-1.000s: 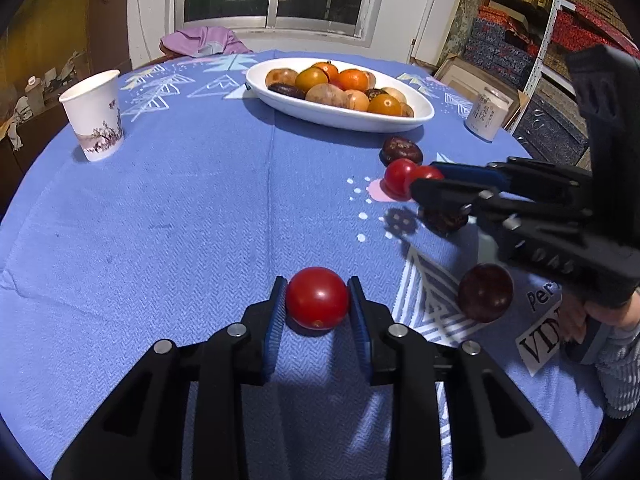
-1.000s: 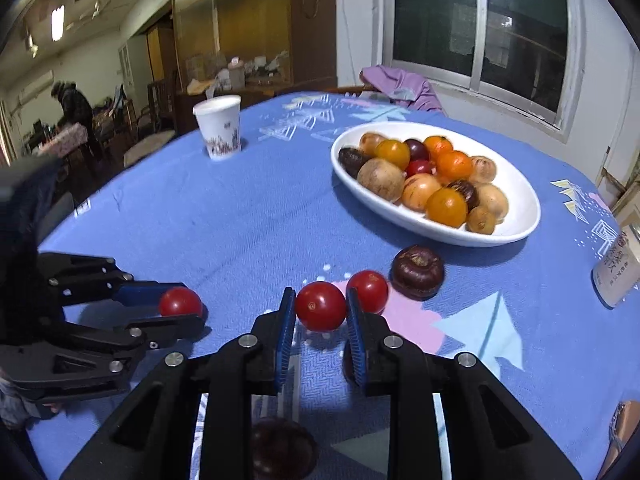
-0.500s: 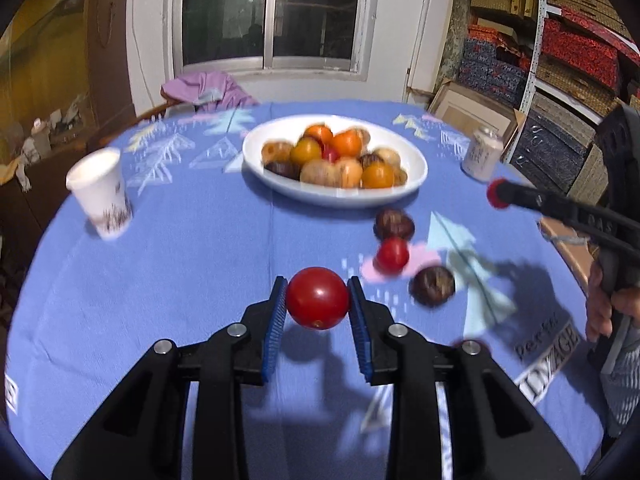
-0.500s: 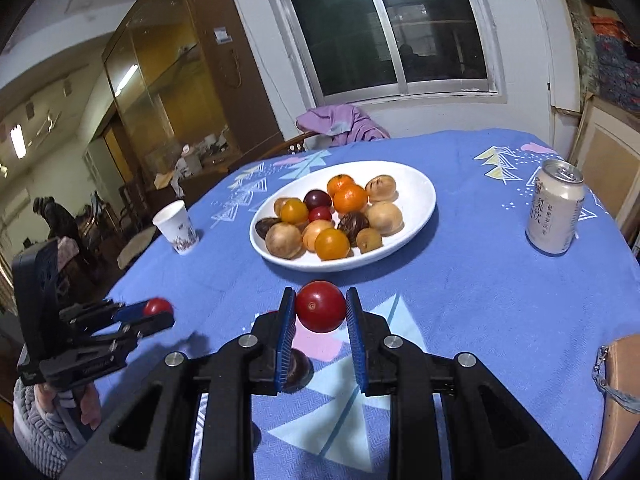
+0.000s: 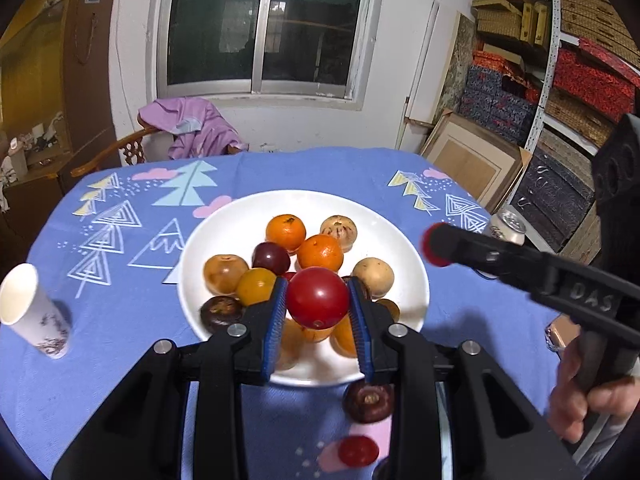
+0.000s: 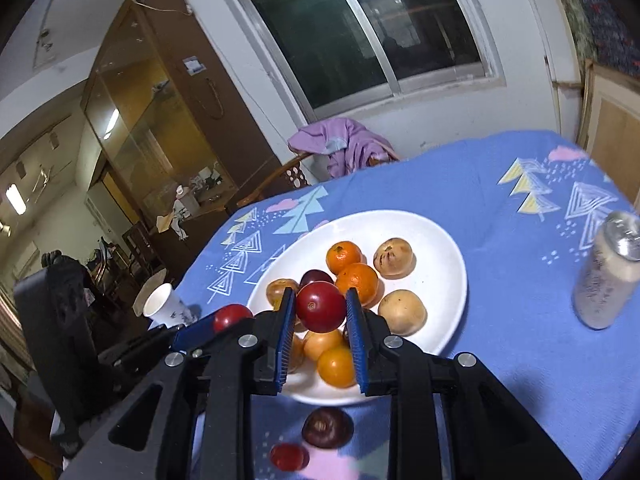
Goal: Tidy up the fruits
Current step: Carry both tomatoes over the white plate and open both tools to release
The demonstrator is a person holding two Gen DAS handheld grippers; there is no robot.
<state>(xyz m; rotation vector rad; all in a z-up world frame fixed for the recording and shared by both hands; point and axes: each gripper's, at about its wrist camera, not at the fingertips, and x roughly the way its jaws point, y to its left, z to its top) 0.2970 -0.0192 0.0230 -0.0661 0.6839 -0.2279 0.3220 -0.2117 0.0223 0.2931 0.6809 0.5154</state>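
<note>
Two round red tomatoes are in the air over the white oval plate [image 5: 404, 240] of mixed fruit: one [image 5: 317, 298] clamped in the left gripper [image 5: 318, 300], one [image 6: 320, 306] in the right gripper [image 6: 320, 308]. Neither is released yet. A dark purple fruit [image 5: 368, 402] and a small red tomato [image 5: 357, 451] remain on the blue tablecloth [image 5: 120, 320] near its front edge.

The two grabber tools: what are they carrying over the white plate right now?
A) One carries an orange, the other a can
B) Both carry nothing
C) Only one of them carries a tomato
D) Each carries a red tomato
D: the left gripper and the right gripper each have a red tomato clamped between blue-padded jaws above the plate.
</note>
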